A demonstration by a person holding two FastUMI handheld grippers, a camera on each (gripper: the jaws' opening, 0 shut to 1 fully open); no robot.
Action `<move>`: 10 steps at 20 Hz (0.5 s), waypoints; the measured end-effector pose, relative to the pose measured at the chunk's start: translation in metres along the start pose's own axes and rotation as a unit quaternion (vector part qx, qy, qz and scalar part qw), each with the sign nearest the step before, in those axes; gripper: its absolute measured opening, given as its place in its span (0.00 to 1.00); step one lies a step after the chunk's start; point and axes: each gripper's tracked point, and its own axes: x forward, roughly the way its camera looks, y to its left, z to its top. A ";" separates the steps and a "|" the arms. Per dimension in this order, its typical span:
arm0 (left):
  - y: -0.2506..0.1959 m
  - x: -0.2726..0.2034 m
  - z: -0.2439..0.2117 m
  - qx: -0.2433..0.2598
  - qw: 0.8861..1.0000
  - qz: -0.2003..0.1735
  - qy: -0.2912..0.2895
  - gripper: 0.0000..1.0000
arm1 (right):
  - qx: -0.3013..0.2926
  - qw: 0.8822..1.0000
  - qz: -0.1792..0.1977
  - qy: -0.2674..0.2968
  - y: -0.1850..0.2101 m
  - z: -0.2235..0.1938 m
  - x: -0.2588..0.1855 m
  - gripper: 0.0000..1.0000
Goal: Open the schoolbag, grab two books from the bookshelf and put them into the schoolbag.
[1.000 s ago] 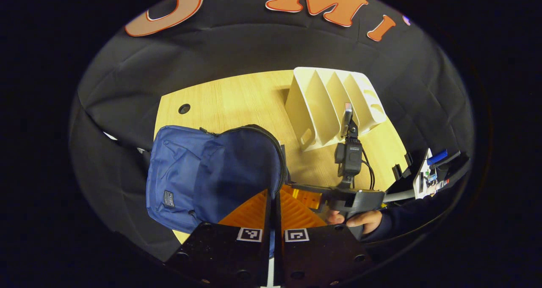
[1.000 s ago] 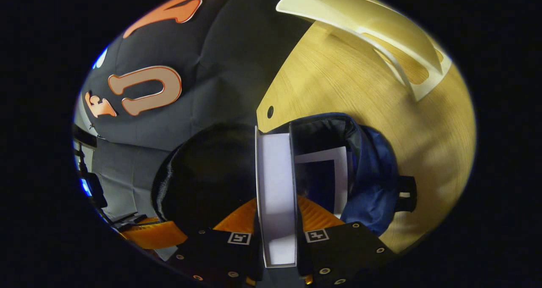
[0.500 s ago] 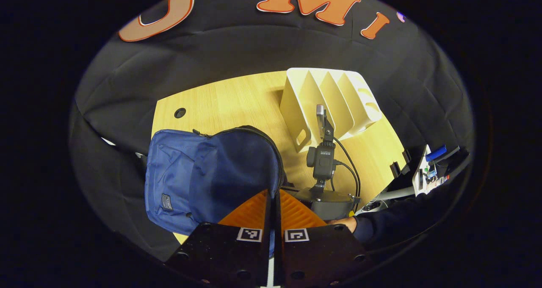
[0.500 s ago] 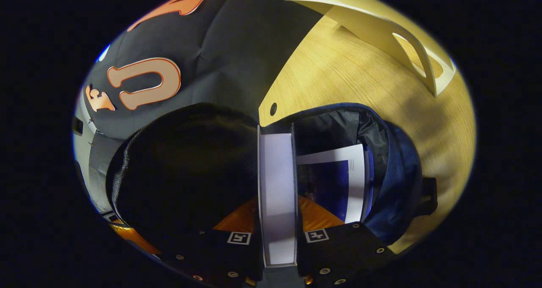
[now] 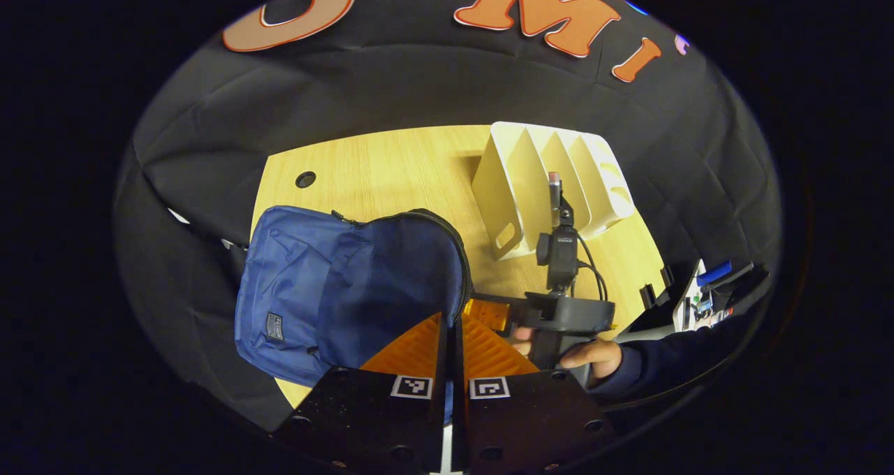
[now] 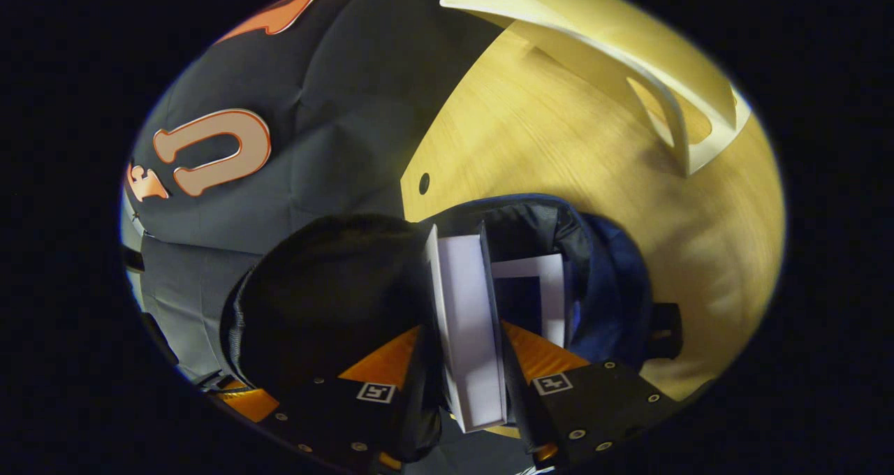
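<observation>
One book [image 6: 469, 335] clamped in right hand-held gripper [image 6: 469, 384], second book [image 6: 534, 300] half-hidden inside schoolbag [image 6: 607, 279]

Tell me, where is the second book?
In the right gripper view, the book sits between the right gripper's fingers, over the open schoolbag, beside another book.

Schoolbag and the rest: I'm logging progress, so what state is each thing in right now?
Schoolbag: unzipped, flap held up, mouth open.
Left gripper: shut on the flap's edge.
Right gripper: shut on a book.
Held book: upright on edge, at the bag's mouth, not yet released.
Other book: already inside the bag.
Bookshelf: upright on the table, slots empty.
</observation>
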 end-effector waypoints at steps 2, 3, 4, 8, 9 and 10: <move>0.001 0.000 -0.001 -0.006 1.000 0.003 -0.003 0.05 | -0.021 1.000 -0.013 0.019 -0.007 -0.011 -0.002 0.82; 0.001 0.000 -0.001 -0.009 1.000 0.003 -0.004 0.05 | -0.026 0.999 -0.016 0.035 -0.005 -0.023 -0.001 0.68; 0.001 0.001 -0.003 -0.009 1.000 0.006 -0.005 0.05 | -0.034 0.998 -0.017 0.051 -0.005 -0.032 -0.001 0.70; 0.003 -0.003 -0.006 -0.015 1.000 0.016 -0.010 0.05 | -0.060 0.996 -0.026 0.058 -0.006 -0.035 -0.011 0.79; 0.005 -0.005 -0.006 -0.020 1.000 0.018 -0.012 0.05 | -0.061 0.996 -0.024 0.053 -0.003 -0.031 -0.020 0.79; 0.006 -0.004 -0.006 -0.024 0.999 0.020 -0.014 0.05 | -0.061 0.997 -0.021 0.047 -0.001 -0.024 -0.027 0.79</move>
